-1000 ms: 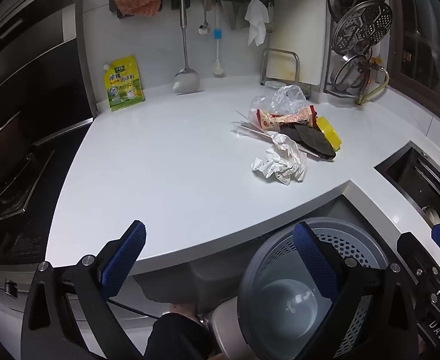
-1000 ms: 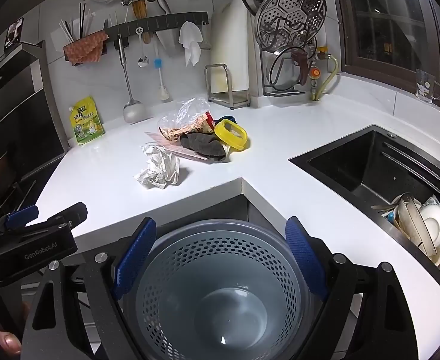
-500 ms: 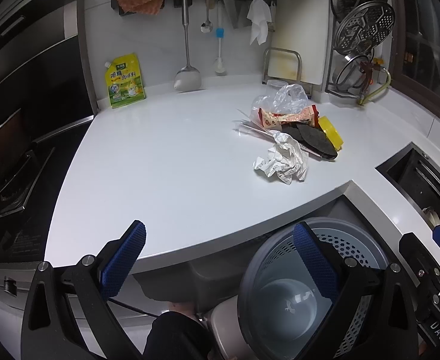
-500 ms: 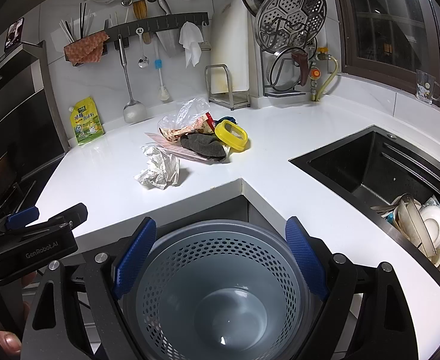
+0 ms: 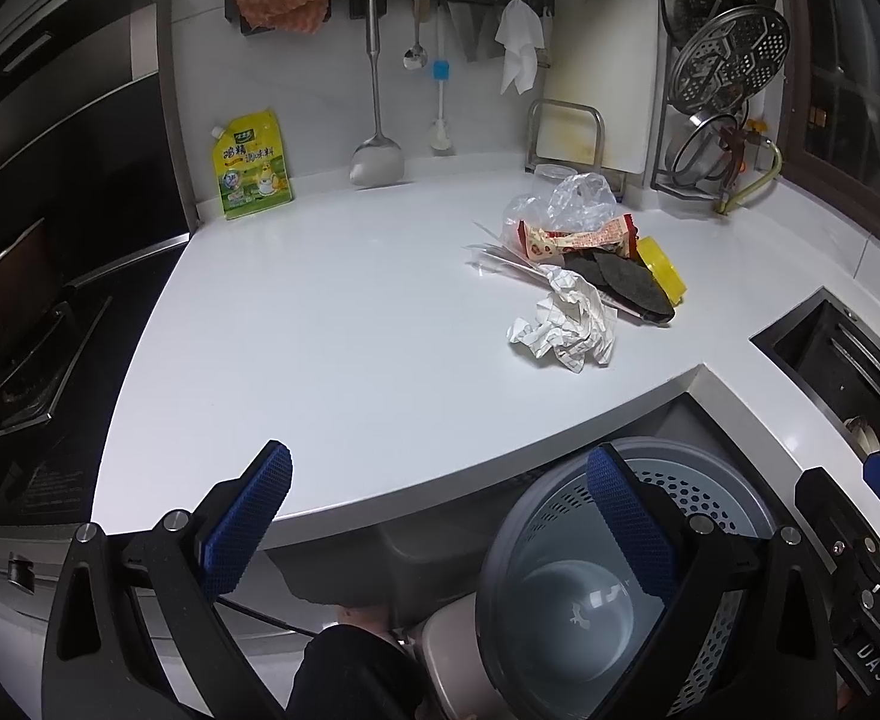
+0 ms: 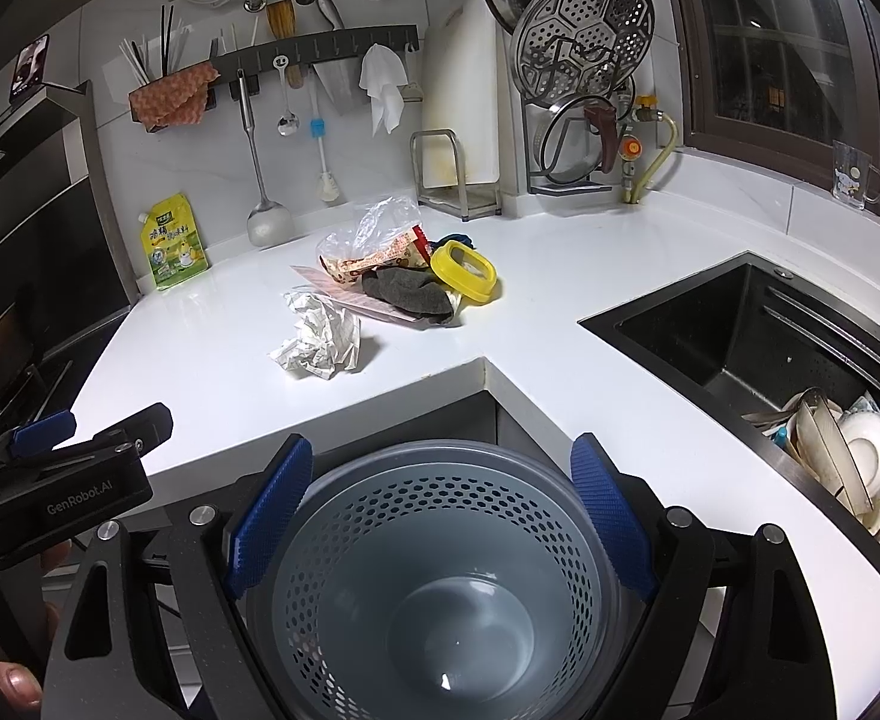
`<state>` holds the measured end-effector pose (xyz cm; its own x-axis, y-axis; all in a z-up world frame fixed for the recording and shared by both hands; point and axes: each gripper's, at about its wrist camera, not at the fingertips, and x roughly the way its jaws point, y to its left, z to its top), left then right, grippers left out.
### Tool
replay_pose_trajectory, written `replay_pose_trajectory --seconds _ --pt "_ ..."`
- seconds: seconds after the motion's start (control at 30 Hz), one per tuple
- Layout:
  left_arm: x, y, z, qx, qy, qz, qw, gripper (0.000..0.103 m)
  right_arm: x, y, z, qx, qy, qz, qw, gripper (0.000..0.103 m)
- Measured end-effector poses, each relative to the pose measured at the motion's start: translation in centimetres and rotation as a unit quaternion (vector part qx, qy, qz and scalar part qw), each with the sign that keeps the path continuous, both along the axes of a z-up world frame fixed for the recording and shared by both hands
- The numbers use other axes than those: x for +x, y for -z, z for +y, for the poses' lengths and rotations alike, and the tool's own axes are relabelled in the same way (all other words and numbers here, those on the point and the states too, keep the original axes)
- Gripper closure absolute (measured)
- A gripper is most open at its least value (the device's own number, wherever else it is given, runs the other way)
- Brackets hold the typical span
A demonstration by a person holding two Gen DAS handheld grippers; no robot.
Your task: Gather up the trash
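A heap of trash lies on the white counter: crumpled white paper, a dark grey rag, a red-and-cream snack wrapper, a clear plastic bag and a yellow lid. A grey perforated bin stands empty below the counter's corner. My left gripper is open, hovering over the counter's near edge. My right gripper is open above the bin, holding nothing.
A black sink with dishes sits at right. A stove lies at left. A yellow seasoning pouch, hanging utensils, a cutting board and a steamer rack line the back wall.
The left wrist view has shifted slightly, with the counter and trash sitting a little lower in the frame. The right gripper and the bin have not moved.
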<state>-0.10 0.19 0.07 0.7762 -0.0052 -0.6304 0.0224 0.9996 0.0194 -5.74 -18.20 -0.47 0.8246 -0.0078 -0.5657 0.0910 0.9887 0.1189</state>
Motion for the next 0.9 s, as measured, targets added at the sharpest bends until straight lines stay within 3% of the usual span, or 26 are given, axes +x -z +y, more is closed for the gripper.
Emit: replay_pose_trajectory --seconds 0.9 --pt "-0.04 0.06 0.06 0.0 0.0 0.0 1.0 0.006 -0.12 0.14 -0.07 0.0 0.0 -0.001 1.0 0.019"
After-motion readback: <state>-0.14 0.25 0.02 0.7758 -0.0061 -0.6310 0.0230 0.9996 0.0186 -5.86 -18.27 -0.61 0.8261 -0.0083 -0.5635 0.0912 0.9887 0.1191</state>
